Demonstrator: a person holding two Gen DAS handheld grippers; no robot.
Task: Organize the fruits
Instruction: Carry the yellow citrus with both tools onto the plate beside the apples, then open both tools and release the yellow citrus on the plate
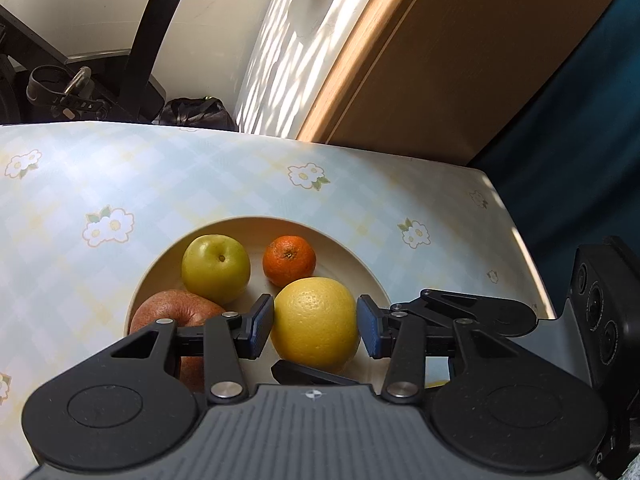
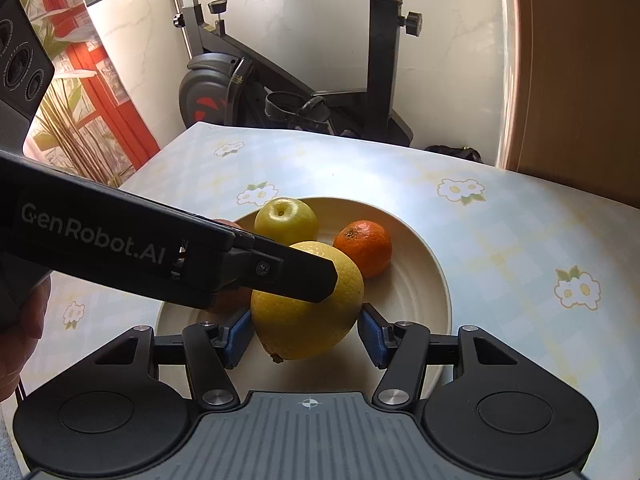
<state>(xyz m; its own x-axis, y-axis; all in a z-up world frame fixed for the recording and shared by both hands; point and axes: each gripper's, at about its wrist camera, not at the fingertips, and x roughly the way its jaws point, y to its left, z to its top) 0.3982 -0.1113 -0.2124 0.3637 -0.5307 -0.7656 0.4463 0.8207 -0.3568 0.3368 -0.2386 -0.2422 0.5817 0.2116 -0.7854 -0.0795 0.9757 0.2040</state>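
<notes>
On the flowered table (image 1: pixel 208 176) stands a cream plate (image 1: pixel 352 256), and the fruit lies in it; at its left edge, seen from the left wrist, is a red apple (image 1: pixel 168 312), partly hidden behind the gripper's linkage; just behind it and touching it sits a green apple (image 1: pixel 216 268); to the right of that, a little apart, lies a tangerine (image 1: pixel 289 260); in front of the tangerine, nearest the camera, is a big yellow citrus (image 1: pixel 315 324), the largest fruit on the plate.

The left gripper (image 1: pixel 316 328) has its blue pads on either side of the citrus, partly open; the left pad looks to touch the peel and the right pad stands at its edge, but whether they press on it I cannot tell; a black fingertip of the other gripper shows just below the fruit.

From the right wrist the left gripper crosses the view from the left as a dark bar, with a hand (image 2: pixel 24 320) behind it, and its finger lies over the citrus (image 2: pixel 304 320); the right gripper (image 2: pixel 306 334) straddles the same fruit from the near side, partly open; its left pad is against the peel, its right pad close beside it with a thin gap; a firm grip I cannot tell; beyond stands an exercise bike (image 2: pixel 280 92).
</notes>
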